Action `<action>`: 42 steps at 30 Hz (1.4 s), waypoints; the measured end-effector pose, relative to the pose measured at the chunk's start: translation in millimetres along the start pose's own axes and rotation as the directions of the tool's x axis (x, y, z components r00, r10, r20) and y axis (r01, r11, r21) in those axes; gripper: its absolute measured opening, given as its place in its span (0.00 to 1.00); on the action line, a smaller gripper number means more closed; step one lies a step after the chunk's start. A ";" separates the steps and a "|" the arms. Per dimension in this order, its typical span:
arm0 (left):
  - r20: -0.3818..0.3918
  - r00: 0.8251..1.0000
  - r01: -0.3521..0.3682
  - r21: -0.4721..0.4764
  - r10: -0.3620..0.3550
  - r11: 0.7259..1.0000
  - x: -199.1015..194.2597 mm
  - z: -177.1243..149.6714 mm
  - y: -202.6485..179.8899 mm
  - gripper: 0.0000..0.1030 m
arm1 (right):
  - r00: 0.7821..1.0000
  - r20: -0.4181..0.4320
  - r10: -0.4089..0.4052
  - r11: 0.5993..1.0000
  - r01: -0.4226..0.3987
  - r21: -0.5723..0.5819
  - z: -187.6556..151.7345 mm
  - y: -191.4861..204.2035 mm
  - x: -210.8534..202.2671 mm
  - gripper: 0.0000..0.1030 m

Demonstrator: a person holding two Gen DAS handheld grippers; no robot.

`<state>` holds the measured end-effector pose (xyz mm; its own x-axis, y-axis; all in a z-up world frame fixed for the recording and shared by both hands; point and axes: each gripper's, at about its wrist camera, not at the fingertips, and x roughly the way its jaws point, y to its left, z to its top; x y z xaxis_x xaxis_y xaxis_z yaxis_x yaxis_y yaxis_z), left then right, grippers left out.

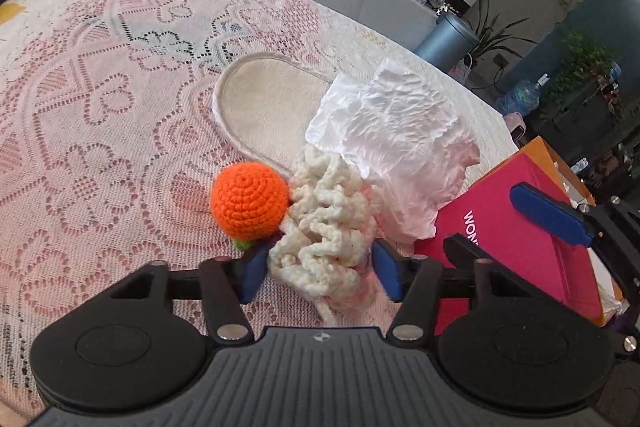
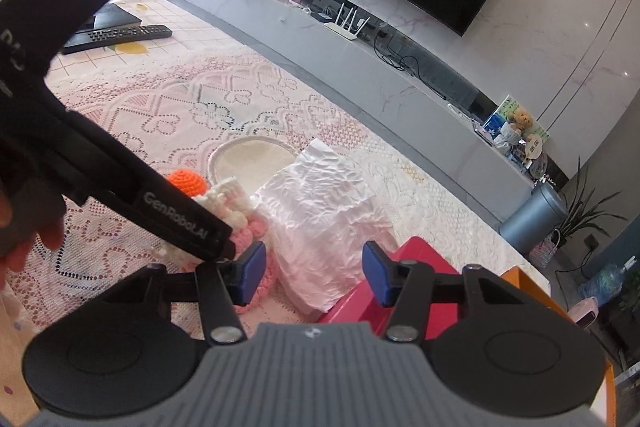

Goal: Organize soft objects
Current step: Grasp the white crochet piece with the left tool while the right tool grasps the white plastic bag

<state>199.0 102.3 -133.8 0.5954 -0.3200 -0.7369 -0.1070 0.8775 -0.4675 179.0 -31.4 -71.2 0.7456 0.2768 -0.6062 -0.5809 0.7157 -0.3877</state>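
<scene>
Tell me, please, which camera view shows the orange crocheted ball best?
The left wrist view: the orange crocheted ball sits whole and close beside the cream knit piece. The right wrist view shows only its top behind the left gripper's arm.

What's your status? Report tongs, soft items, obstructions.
Left tongs straddling cream chunky knitted piece, grip unconfirmed. Right tongs open above crumpled white tissue sheet. Orange crocheted ball touching the knit; magenta box close right.

On the lace cloth: 1 orange crochet ball (image 1: 249,205), 1 cream knitted piece (image 1: 324,227), 1 white crumpled cloth (image 1: 396,139), 1 beige pad (image 1: 268,107), 1 pink box (image 1: 516,247).
</scene>
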 end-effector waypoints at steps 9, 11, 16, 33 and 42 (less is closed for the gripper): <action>0.103 0.995 -0.015 0.074 0.007 0.997 -37.5 -13.2 -12.2 0.31 | 1.000 0.004 0.016 0.999 -0.016 -0.049 4.2 -2.3 -2.6 0.57; 0.144 0.990 -0.007 0.077 -0.004 0.997 -53.4 -13.6 -12.1 0.31 | 0.999 -0.003 0.042 0.998 -0.042 -0.049 10.0 -7.2 -4.1 0.63; 0.275 0.962 -0.020 0.073 -0.001 0.997 -82.1 0.1 -11.1 0.31 | 0.984 -0.108 0.142 0.982 -0.154 -0.111 38.3 -20.6 8.8 0.81; 0.309 0.950 -0.061 0.044 0.045 0.997 -78.0 10.3 24.9 0.31 | 0.765 -0.533 0.361 0.929 -0.347 0.130 89.3 -24.3 160.4 0.86; 0.295 0.955 -0.033 0.033 0.022 0.999 -74.4 11.5 31.8 0.31 | 0.726 -0.578 0.373 0.921 -0.212 0.328 83.3 -46.4 194.0 0.45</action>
<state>160.6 158.1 -88.3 0.8013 -0.1811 -0.5703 -0.1002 0.8991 -0.4262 377.8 42.6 -113.0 0.1357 0.0974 -0.9859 -0.5856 0.8106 -0.0005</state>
